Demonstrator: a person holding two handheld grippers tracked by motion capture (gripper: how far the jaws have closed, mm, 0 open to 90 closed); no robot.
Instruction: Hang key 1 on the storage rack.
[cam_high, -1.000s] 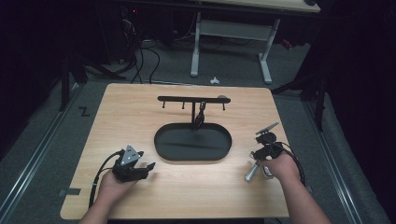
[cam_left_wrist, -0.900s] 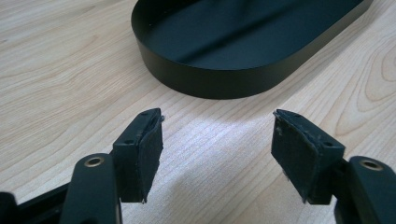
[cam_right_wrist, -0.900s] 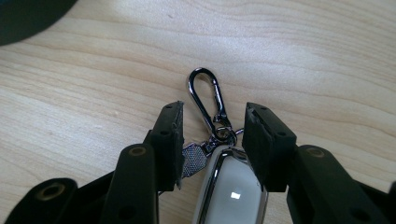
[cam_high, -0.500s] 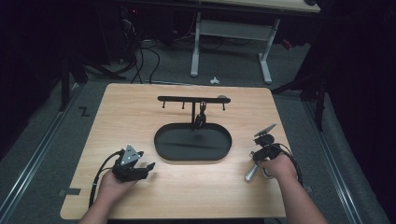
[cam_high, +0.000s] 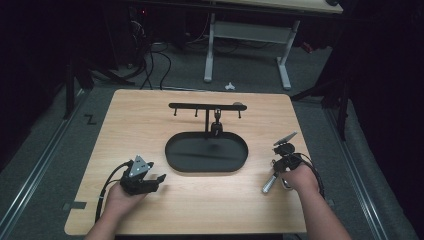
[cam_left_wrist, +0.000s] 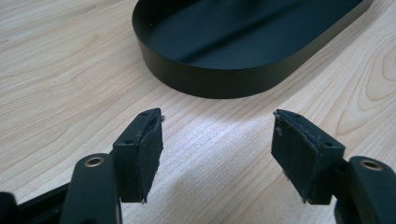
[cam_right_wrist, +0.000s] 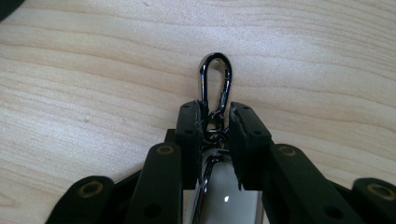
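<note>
Keychain clip (cam_right_wrist: 215, 84) sits pinched between our right gripper (cam_right_wrist: 215, 122) fingers, glossy black metal loop poking out over the pale woodgrain worktop (cam_high: 150, 125), lower right of the high view. Left gripper (cam_left_wrist: 217, 140) fingers gape wide near the matte black oval tray (cam_left_wrist: 219, 84).

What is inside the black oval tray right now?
The black oval tray looks empty: only its dark floor and reflections show. The stand's post rises at its far edge; a small hanging item covers that spot.
</note>
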